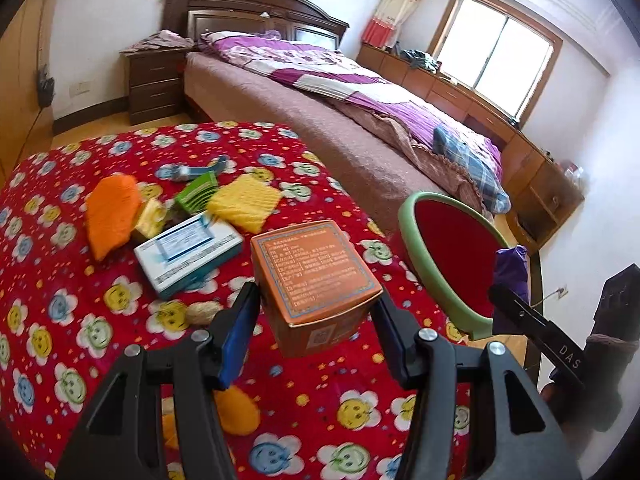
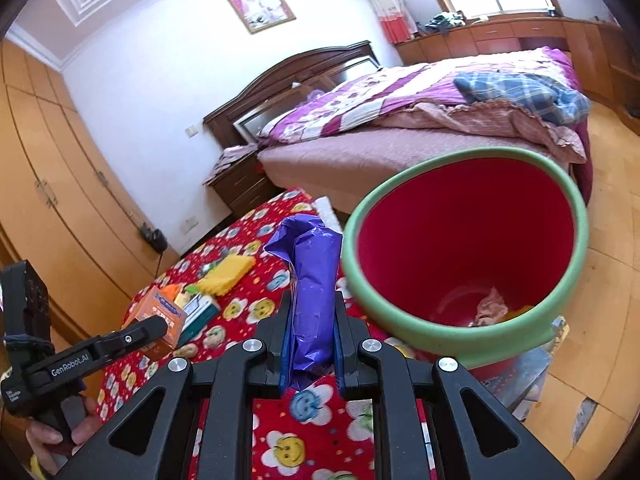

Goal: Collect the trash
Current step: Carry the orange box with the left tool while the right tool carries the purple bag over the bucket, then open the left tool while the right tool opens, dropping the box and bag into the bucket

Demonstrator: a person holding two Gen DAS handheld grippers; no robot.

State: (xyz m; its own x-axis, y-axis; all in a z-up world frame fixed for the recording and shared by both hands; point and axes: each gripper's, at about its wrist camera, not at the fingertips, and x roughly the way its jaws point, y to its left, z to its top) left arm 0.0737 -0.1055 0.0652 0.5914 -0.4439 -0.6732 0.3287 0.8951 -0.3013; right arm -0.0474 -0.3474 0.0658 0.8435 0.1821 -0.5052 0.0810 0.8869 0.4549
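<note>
Now the left tool (image 1: pixel 316 312) clamps the orange box (image 1: pixel 316 276) between its pads.

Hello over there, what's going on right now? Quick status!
Left tool shut on orange box. Right tool shut on purple wrapper. Bin open beside table, path clear.

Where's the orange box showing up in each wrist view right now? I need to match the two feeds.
Left wrist view: orange box at centre, clamped between the left tongs, above the red flowered cloth.
Right wrist view: same box at lower left, small, behind the left tongs' tip.
Shared landmark: the green-rimmed red bin, right of the box in both.
</note>
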